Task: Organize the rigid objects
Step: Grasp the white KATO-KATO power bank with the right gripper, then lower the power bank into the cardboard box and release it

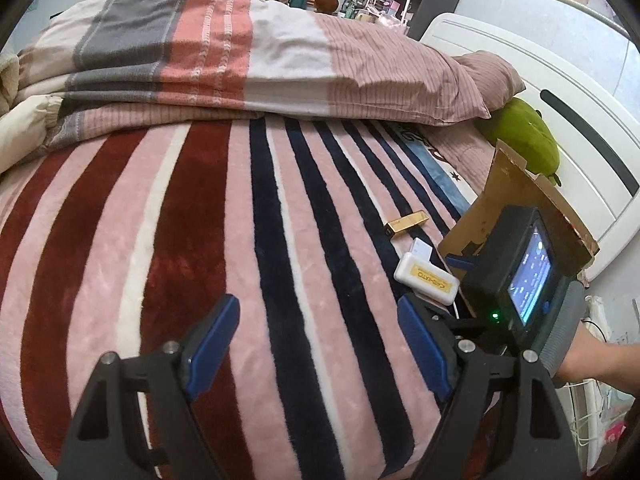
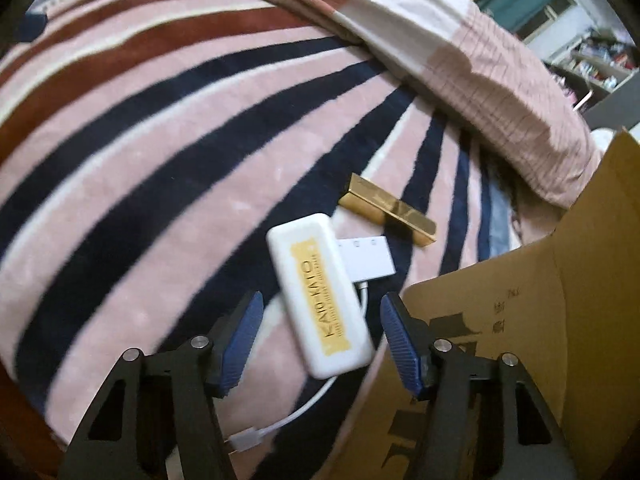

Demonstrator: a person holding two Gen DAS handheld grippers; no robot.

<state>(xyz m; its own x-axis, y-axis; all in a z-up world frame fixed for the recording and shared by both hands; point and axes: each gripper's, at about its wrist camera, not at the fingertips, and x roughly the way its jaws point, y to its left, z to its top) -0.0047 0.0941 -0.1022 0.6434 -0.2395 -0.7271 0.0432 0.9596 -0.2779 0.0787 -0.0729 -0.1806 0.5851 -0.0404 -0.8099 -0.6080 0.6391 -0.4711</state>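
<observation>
Right gripper (image 2: 318, 332): my nearer claw; jaws spread wide, holding nothing, straddling the near end of the white case (image 2: 320, 296)
White case: flat on the striped blanket (image 2: 140, 152), long axis running away from me between the fingers, tilted a little left
Adapter (image 2: 368, 258): partly under the case, its cable trailing toward me
Gold bar (image 2: 386, 210): just beyond, lying crosswise
Cardboard box (image 2: 540, 300): right of the case; contents hidden
Left gripper (image 1: 318, 350): jaws apart, empty, case well off to its right

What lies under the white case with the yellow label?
Under the white case a flat white adapter sticks out, its white cable trailing toward the camera. The case hides where they join. Beneath is the striped blanket.
</observation>
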